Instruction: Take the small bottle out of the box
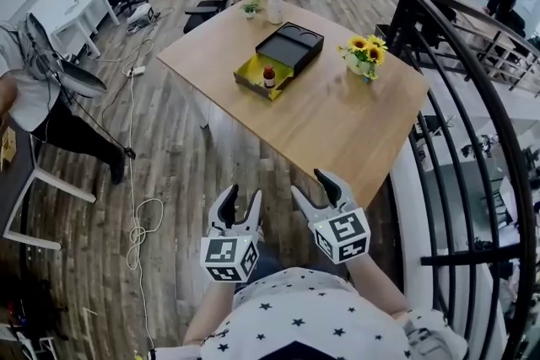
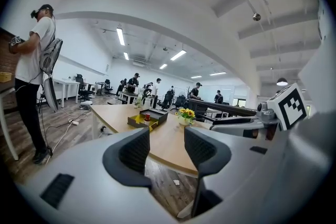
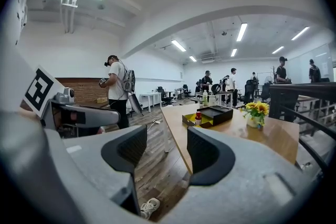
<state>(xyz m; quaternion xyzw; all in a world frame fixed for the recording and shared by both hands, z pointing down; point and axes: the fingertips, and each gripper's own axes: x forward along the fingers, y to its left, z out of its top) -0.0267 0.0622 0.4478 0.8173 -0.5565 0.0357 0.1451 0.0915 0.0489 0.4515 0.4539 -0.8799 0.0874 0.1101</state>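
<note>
A black box with a yellow opened flap lies on the far half of the wooden table. A small bottle with a red cap stands upright on the yellow flap at the box's near end. My left gripper and right gripper hover side by side short of the table's near edge, far from the box, both open and empty. In the left gripper view the box sits beyond the open gripper. In the right gripper view the bottle shows beyond the open gripper.
A pot of yellow flowers stands to the right of the box, and two pale bottles stand at the table's far edge. A black railing runs along the right. A person stands at the left; a cable lies on the floor.
</note>
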